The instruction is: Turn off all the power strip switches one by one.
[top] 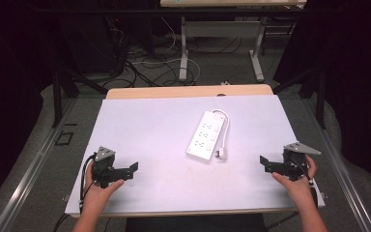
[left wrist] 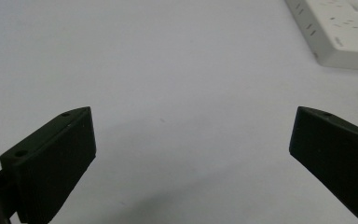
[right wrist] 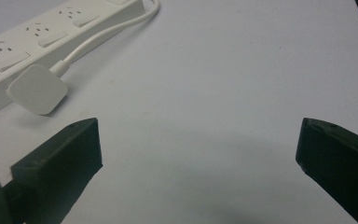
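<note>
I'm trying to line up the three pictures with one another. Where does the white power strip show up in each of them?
High view: the power strip lies slantwise just right of the middle of the table.
Left gripper view: its end fills the top right corner.
Right gripper view: it runs along the top left, its plug beside it.
Shared landmark: the strip's rows of sockets against the plain white table.
</note>
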